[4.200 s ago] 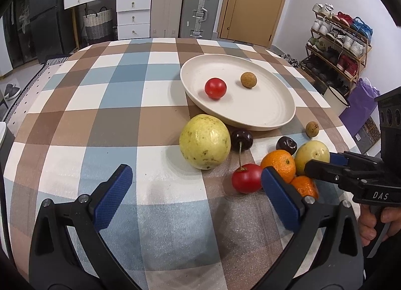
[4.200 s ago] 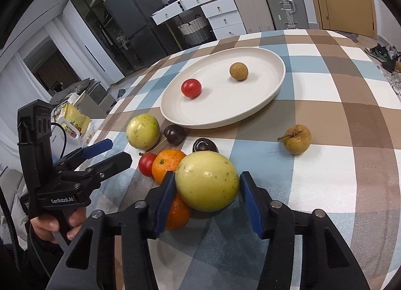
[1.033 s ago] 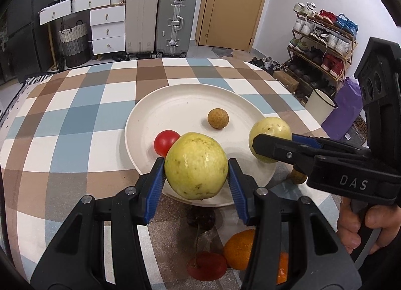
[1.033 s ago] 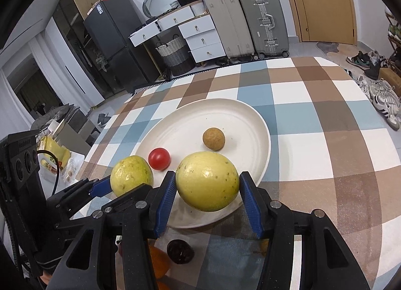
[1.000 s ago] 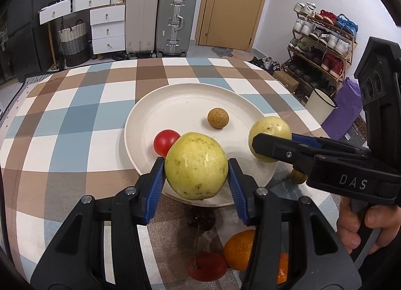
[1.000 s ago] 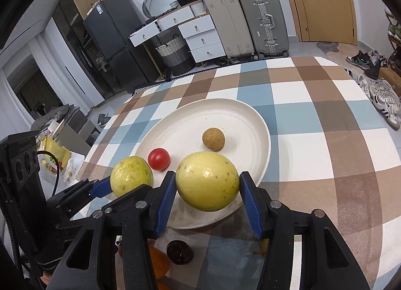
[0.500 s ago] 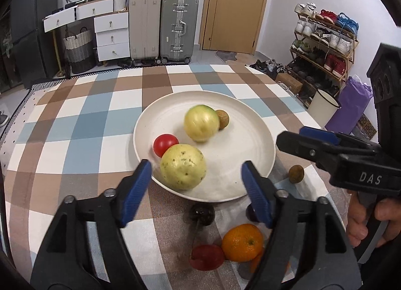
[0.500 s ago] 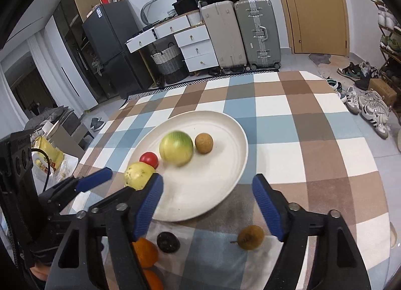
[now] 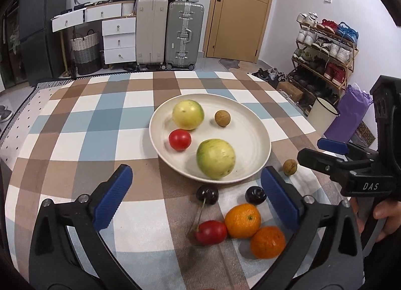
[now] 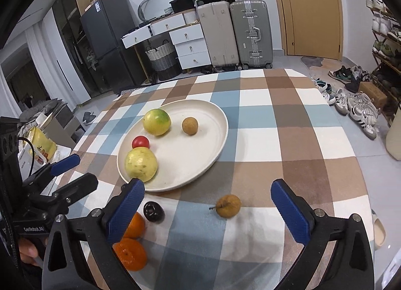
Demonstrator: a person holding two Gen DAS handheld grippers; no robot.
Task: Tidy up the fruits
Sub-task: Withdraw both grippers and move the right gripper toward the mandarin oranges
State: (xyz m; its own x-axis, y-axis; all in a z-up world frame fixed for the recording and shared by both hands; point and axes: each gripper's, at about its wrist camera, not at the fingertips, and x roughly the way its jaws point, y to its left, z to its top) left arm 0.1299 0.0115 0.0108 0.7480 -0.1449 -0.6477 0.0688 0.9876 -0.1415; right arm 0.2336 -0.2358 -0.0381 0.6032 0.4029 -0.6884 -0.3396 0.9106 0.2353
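Two tools hang spread over the checked tabletop (image 9: 75,124), the left tool (image 9: 198,189) and the right tool (image 10: 208,204) both with jaws opening and nothing between them. Largest of the task's things is the cream plate (image 9: 260,137), which holds two yellow-green guavas: one near the front rim (image 9: 216,158), one toward the back (image 9: 188,114). Beside them lie a red tomato (image 9: 179,139) and a small brown longan (image 9: 222,118).

Off the plate, near its front edge, wait two oranges, touching (image 9: 242,220) (image 9: 267,242), a red cherry with a long stem (image 9: 211,231), two dark cherries (image 9: 207,194) (image 9: 255,194), and a brown stemmed fruit, probably another longan, though the fisheye blurs it (image 10: 228,205).

The likely next step is fetching the oranges. To do it well, each tool should descend squarely over one orange, pads on opposite sides at its widest part, and close gently. The oranges touch, so a pad must slip between them without knocking the red cherry aside.
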